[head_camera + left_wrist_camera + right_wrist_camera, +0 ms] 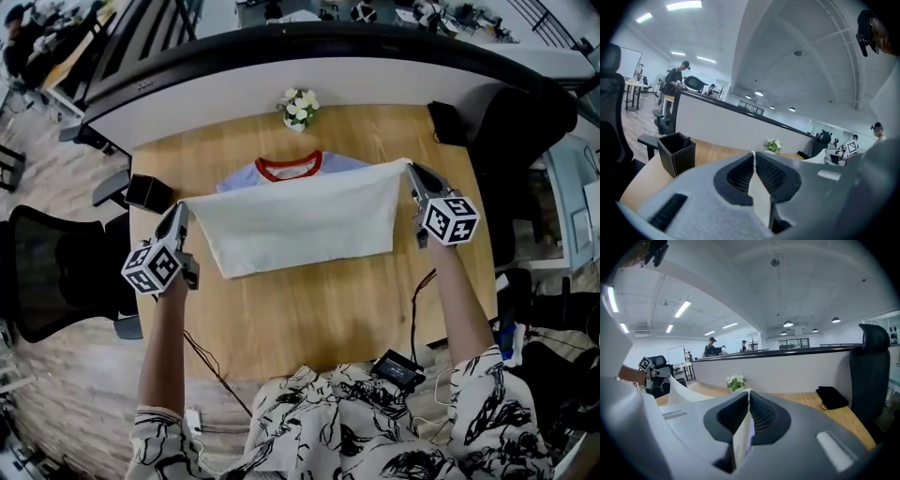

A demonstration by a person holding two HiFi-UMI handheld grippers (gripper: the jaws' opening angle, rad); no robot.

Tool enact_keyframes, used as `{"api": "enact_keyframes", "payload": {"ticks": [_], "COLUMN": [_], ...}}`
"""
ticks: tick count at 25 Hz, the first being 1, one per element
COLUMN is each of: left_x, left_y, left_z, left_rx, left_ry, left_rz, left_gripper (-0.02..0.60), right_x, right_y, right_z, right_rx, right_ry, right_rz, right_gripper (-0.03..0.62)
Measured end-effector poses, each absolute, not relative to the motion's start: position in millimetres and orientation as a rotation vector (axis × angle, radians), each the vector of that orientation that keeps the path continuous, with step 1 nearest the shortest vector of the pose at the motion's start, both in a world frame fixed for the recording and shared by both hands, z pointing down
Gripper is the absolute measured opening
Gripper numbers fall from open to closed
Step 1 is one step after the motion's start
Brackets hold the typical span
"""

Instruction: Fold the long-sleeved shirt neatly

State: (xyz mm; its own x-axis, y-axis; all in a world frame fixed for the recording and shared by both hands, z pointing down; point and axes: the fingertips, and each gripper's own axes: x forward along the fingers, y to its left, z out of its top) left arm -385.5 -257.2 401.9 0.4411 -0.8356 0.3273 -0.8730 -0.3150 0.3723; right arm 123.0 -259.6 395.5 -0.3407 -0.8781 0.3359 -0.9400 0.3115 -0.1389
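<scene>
The shirt [295, 220] is white with a red collar [290, 169] and pale blue shoulders. It lies on the wooden table [309, 319], its lower part lifted and stretched toward the collar. My left gripper [182, 208] is shut on the shirt's left corner; white fabric [757, 197] shows pinched between its jaws. My right gripper [410, 169] is shut on the right corner, with fabric [740, 437] caught between its jaws. The raised edge runs taut between both grippers. The sleeves are hidden under the lifted cloth.
A small pot of white flowers [298, 108] stands at the table's far edge, just behind the collar. A black pen holder [148, 193] sits at the left edge, a black pouch [444, 122] at the far right. A black device [399, 368] and cables lie near the front.
</scene>
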Motion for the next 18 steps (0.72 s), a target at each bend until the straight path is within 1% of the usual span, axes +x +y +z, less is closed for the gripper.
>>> {"api": "enact_keyframes", "payload": {"ticks": [11,18], "left_x": [-385,-385], "left_y": [-340,-358], "left_z": [515,551], "left_rx": [2.042,1.948], "left_ry": [-1.447,-1.473], "left_rz": [0.375,0.478], "left_gripper": [0.020,0.021], "right_x": [128,128], "right_y": [-348,-361], "right_z": [524,576], "right_rx": [1.547,1.435], "right_ry": [-2.168,-2.028], "right_rz": [0.605,0.621], "right_gripper": [0.021,0.021]}}
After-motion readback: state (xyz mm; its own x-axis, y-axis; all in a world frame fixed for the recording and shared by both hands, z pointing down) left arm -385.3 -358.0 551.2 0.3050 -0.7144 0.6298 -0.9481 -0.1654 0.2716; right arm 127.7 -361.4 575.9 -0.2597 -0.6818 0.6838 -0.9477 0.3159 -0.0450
